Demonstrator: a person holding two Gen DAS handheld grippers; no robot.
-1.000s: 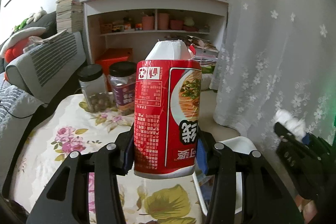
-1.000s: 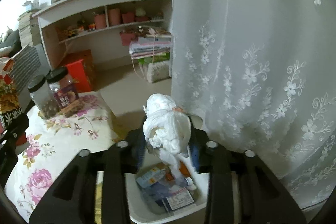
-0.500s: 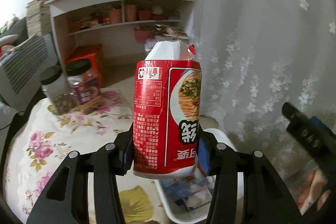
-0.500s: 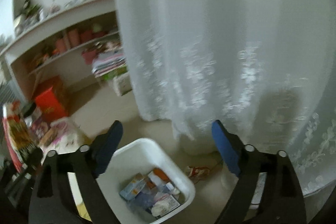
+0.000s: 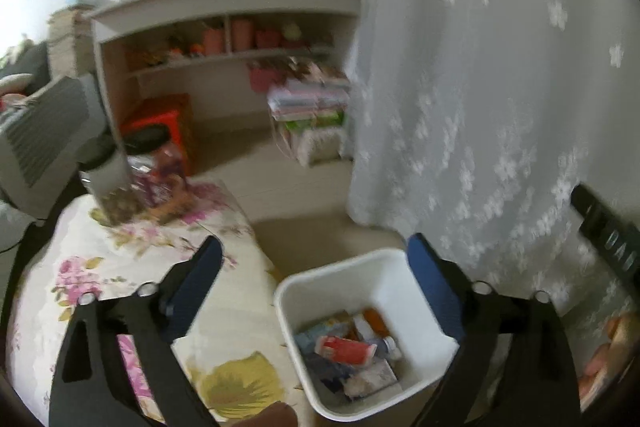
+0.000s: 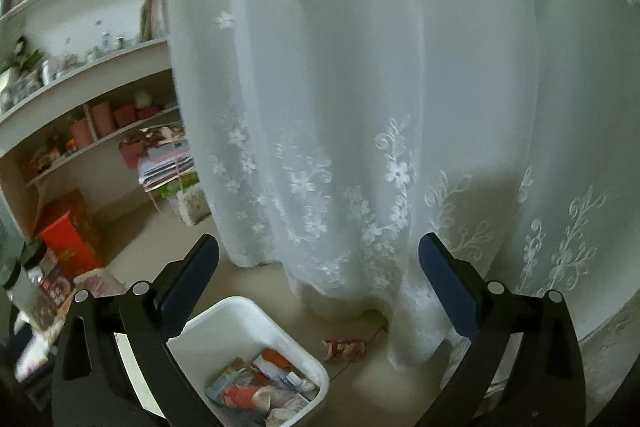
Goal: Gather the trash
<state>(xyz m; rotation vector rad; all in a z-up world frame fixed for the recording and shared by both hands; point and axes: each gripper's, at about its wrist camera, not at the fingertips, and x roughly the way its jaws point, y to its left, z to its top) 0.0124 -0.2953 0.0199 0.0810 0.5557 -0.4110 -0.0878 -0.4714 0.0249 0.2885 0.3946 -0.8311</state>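
my left gripper [image 5: 314,267] and right gripper [image 6: 318,253] were both opening wide, nothing between the jaws. the red cylindrical noodle cup [image 5: 346,349] lay inside the one white square plastic bin [image 5: 416,311] among other wrappers. one red wrapper [image 6: 345,348] remained on the floor beside it; two dark-lidded jars [image 5: 120,171] stood on the floral-cloth table [image 5: 120,267].

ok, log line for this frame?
left gripper opening, empty | right gripper opening, empty | red noodle cup in white bin
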